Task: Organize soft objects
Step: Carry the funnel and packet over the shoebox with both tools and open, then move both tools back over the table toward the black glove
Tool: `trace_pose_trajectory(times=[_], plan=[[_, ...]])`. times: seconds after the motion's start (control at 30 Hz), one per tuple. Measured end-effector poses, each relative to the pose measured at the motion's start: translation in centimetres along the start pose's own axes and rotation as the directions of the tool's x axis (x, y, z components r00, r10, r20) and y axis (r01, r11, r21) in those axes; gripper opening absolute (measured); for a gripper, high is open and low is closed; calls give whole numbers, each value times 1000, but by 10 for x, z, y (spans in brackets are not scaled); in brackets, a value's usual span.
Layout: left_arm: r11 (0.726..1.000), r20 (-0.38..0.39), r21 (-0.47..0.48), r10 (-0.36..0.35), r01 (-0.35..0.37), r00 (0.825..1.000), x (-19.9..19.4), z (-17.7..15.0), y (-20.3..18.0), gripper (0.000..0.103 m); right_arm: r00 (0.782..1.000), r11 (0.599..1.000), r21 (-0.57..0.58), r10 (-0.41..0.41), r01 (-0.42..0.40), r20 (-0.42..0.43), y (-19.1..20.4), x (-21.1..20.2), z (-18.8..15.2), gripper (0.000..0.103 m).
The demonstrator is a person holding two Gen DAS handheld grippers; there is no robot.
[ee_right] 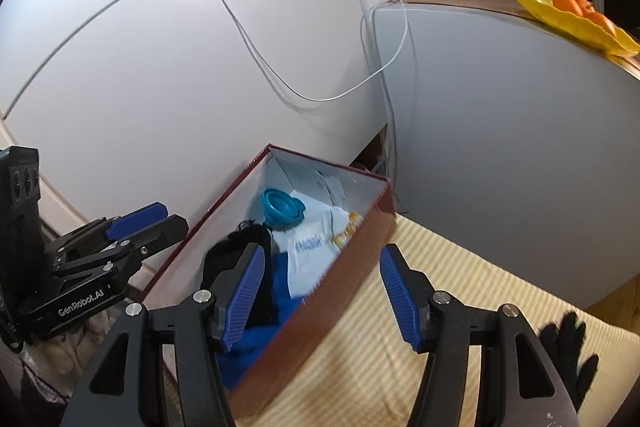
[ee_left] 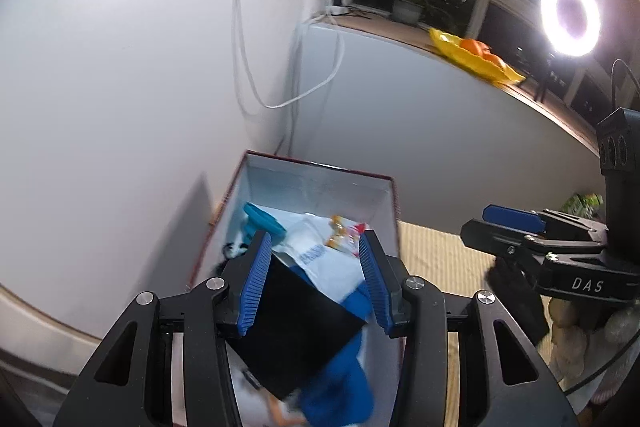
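Already the box (ee_right: 328, 291) holds blue cloth (ee_right: 256, 343) and a packet (ee_left: 320, 251). Both jaws hang open, empty. A black glove (ee_right: 568, 355) waits at four o'clock.

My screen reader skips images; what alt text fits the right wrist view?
An open right gripper hangs over the near wall of a red box holding blue cloth, a white bag and a teal cup.
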State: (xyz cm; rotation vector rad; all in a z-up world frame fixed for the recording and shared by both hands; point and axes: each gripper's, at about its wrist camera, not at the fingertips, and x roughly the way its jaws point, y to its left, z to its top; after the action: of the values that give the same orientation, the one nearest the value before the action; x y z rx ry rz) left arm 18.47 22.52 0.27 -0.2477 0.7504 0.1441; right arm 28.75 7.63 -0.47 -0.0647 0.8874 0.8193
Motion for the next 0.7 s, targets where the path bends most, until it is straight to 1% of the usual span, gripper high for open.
trace_pose_trajectory(times=[0.17, 0.27, 0.4, 0.47, 0.57, 0.7], plan=[[997, -4, 16, -79, 79, 997, -10, -17, -30, 45, 1000, 1000, 18, 7, -7, 20, -24, -39, -28, 56], [991, -23, 33, -127, 127, 992, -9, -30, -52, 45, 1000, 999, 33, -18, 17, 26, -45, -62, -46, 56], [981, -52, 44, -187, 189, 981, -6, -49, -84, 45, 998, 995, 88, -56, 52, 38, -82, -93, -72, 56], [973, -68, 40, -223, 226, 972, -3, -57, -99, 45, 996, 990, 122, -75, 69, 42, -103, -106, -85, 56], [964, -92, 34, -260, 264, 961, 3, -69, -118, 45, 993, 980, 170, -111, 102, 44, -132, -124, -103, 56], [953, -120, 14, -298, 302, 947, 11, -83, -138, 45, 990, 964, 237, -136, 123, 40, -170, -145, -127, 56]])
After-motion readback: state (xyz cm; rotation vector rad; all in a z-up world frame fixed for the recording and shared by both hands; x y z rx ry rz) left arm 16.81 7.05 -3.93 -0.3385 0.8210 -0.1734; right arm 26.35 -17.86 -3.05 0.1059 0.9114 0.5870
